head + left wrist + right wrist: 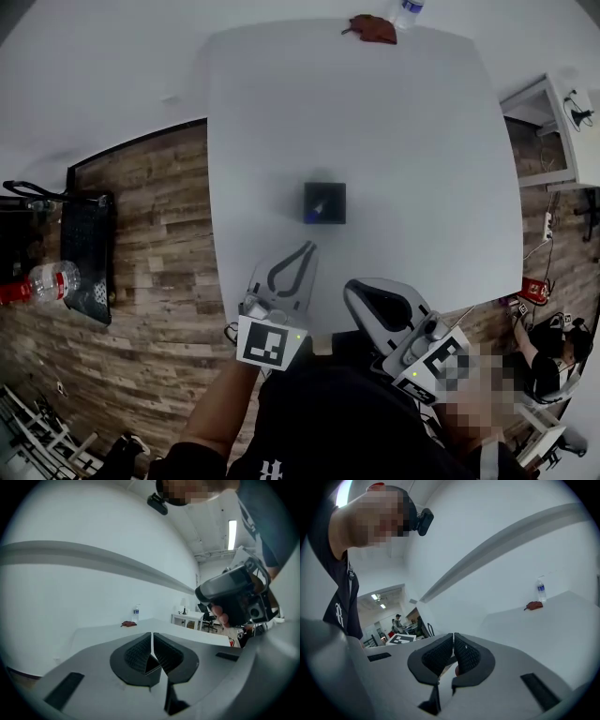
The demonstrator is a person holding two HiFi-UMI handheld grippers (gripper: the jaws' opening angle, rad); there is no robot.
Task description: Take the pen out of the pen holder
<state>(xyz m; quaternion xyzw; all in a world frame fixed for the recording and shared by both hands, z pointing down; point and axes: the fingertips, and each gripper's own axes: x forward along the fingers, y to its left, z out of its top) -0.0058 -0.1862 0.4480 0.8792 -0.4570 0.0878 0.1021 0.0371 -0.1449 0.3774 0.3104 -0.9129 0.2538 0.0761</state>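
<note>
Head view: looked steeply down on a white table set over a wood-plank floor. Found the pen holder, a small dark square box, standing upright near the middle of the table, well away from every edge. Made out the pen only as a pale glint inside the holder's open top; could not tell more about it.

Saw the left claw over the near part of the table, pointed toward the holder, near it but not touching. Saw the right claw lower and further right, at the near table edge, farther from the holder. Spotted a water bottle and a reddish-brown scrap side by side at the far edge.

Left gripper view: caught the left claw's jaws pressed together, ribbed pads meeting, nothing between them. Beyond them, at the right, caught the right claw raised and gripped in a hand. Picked out the bottle and the scrap far off on the tabletop.

Right gripper view: found the right claw's jaws closed in the same way, pad against pad, holding nothing. Glimpsed the left claw's marker cube past them at the left, with the bottle and scrap well off at the right.
</note>
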